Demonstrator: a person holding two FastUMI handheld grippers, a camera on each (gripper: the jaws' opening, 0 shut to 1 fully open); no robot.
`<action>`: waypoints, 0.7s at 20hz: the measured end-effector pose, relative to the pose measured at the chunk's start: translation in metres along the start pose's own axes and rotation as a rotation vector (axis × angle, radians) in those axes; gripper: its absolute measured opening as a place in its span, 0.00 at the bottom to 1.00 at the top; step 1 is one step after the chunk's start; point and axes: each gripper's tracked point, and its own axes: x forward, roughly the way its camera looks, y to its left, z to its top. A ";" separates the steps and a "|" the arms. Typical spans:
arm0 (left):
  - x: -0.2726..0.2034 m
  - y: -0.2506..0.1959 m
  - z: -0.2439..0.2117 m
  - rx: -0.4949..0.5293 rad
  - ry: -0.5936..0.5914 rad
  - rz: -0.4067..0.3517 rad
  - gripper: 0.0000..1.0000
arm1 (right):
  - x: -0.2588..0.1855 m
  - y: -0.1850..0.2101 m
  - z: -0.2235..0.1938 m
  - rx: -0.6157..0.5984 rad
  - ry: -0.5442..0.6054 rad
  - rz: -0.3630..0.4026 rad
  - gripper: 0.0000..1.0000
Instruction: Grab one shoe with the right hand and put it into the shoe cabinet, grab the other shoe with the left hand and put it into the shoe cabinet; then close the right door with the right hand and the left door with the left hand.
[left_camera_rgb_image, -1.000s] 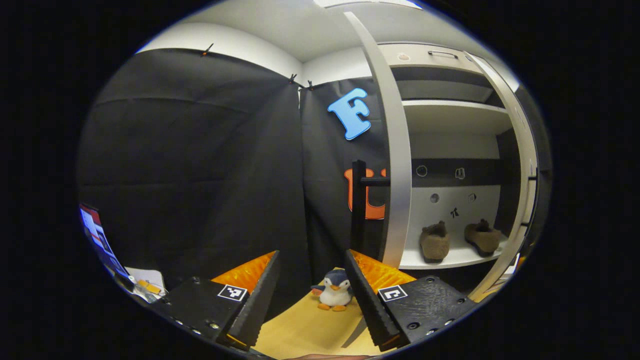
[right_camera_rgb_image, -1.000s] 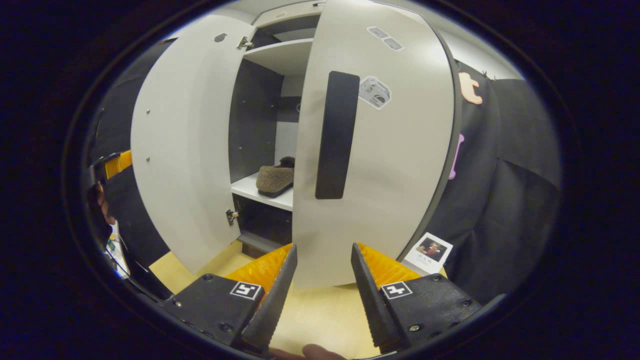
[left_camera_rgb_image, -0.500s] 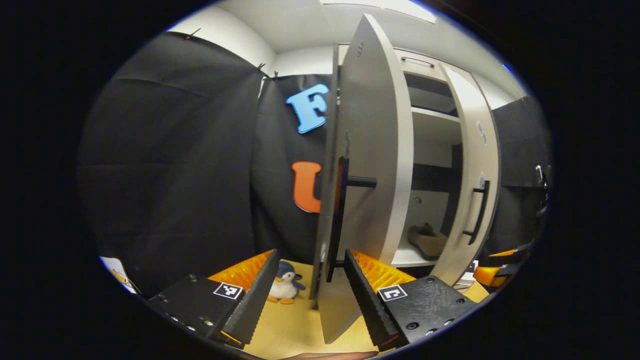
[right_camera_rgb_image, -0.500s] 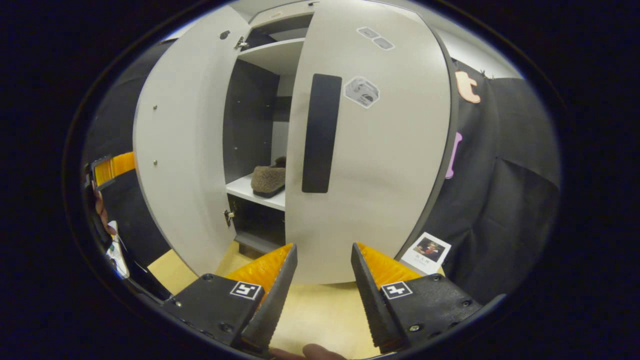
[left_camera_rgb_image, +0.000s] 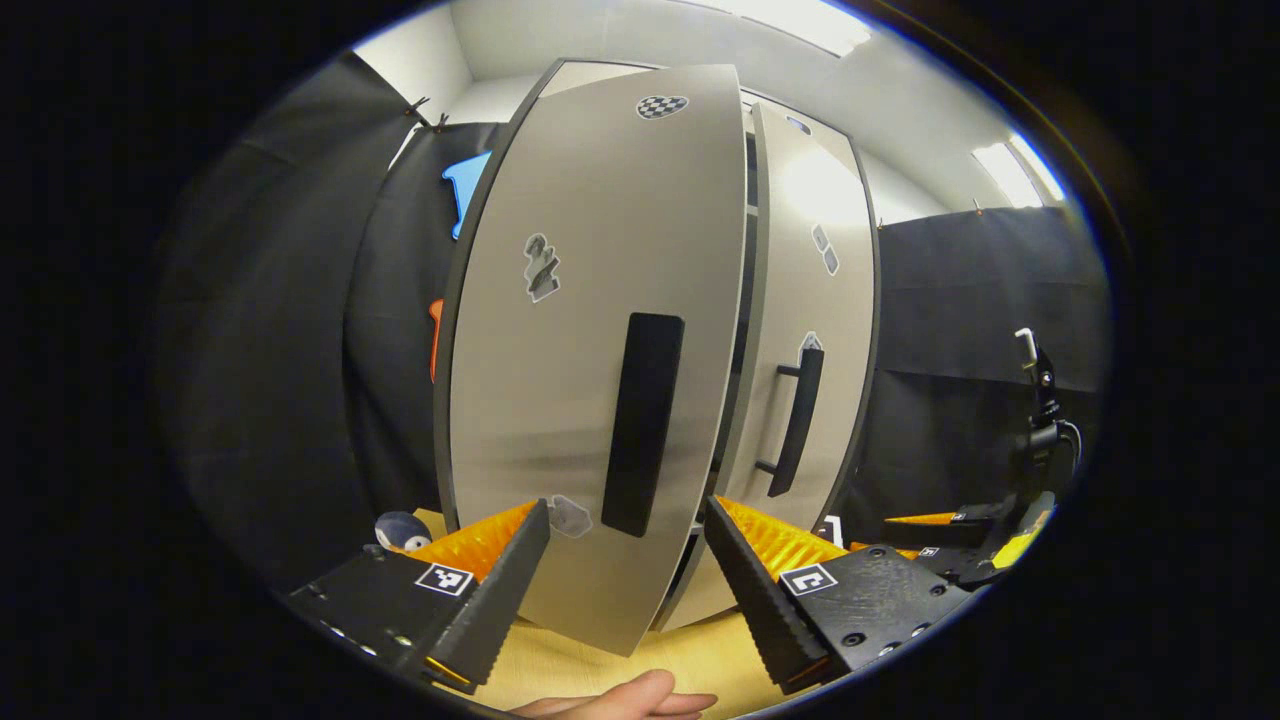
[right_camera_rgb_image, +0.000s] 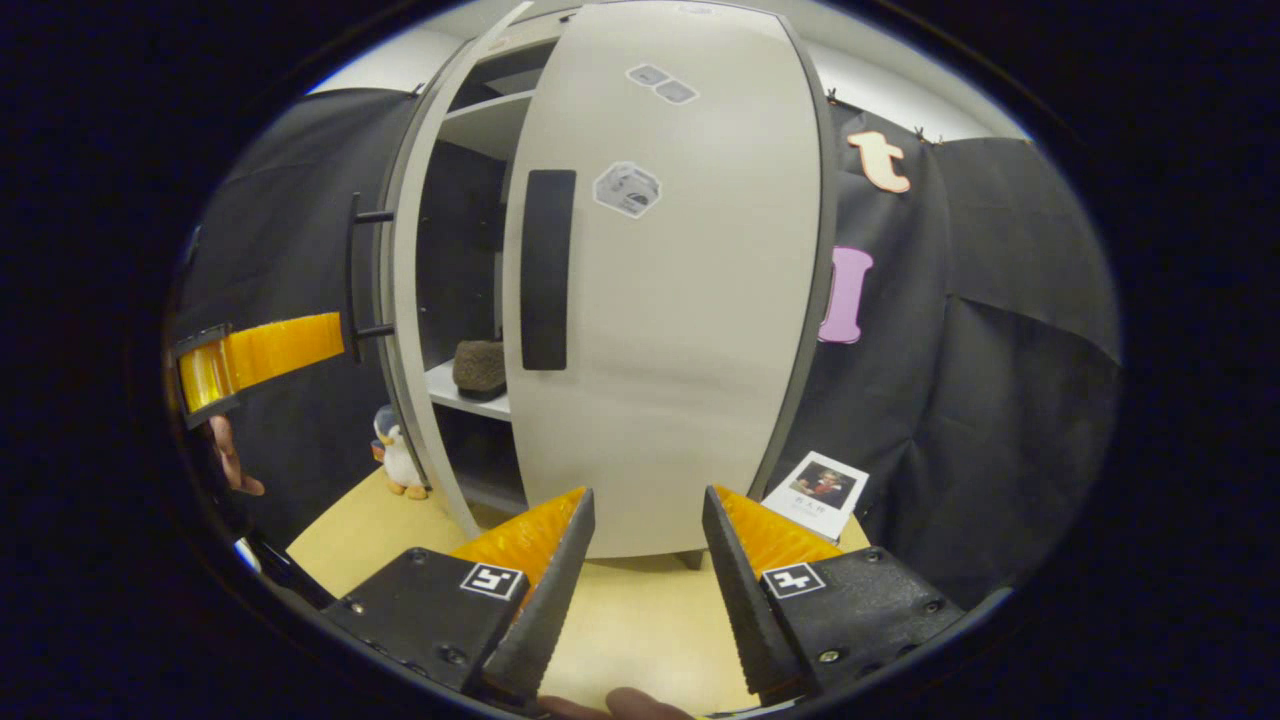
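Left door nearer shut; left claw agape

We see bright, even ceiling light from twelve o'clock, glare on the cabinet door, soft shadows on the floor, sharp focus centrally, and strong fisheye bending toward the edges.

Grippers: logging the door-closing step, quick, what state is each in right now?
Left gripper: open, holding nothing, facing the left door.
Right gripper: open, holding nothing, facing the right door.
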 end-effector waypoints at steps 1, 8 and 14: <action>0.001 0.002 -0.001 0.009 -0.002 0.011 0.95 | -0.001 -0.001 0.002 0.002 -0.011 -0.006 0.73; -0.015 -0.001 0.008 0.117 -0.035 0.058 0.95 | -0.009 0.005 0.040 0.004 -0.182 -0.030 0.72; -0.033 0.005 0.009 0.209 -0.054 0.114 0.95 | -0.028 0.008 0.088 0.026 -0.392 -0.066 0.88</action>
